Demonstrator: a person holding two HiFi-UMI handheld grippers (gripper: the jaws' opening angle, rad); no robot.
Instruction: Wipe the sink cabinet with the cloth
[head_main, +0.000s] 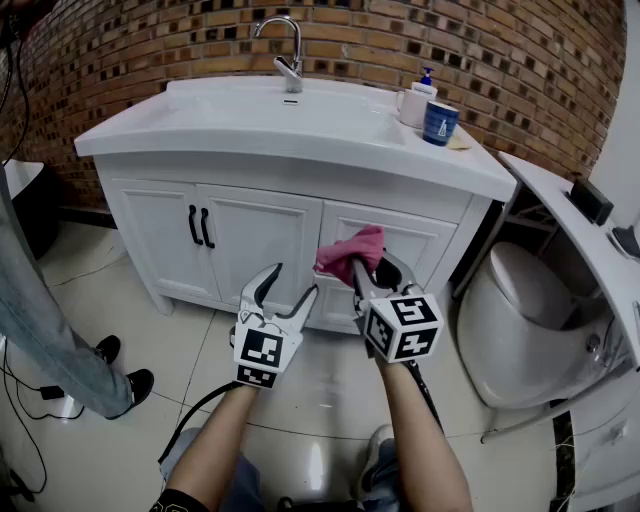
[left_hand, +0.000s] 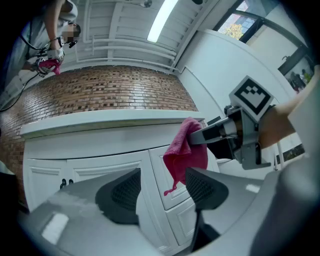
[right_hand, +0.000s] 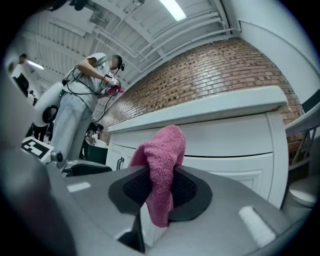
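Note:
The white sink cabinet stands against a brick wall, with two black door handles. My right gripper is shut on a pink cloth, which it holds just in front of the cabinet's right door. In the right gripper view the cloth bunches up between the pads and hangs below them. My left gripper is open and holds nothing, lower and to the left of the cloth. In the left gripper view the cloth hangs before the cabinet.
A faucet, a white mug, a blue cup and a soap bottle are on the countertop. A toilet is at the right. A person's jeans leg and shoes are at the left. Cables lie on the tiled floor.

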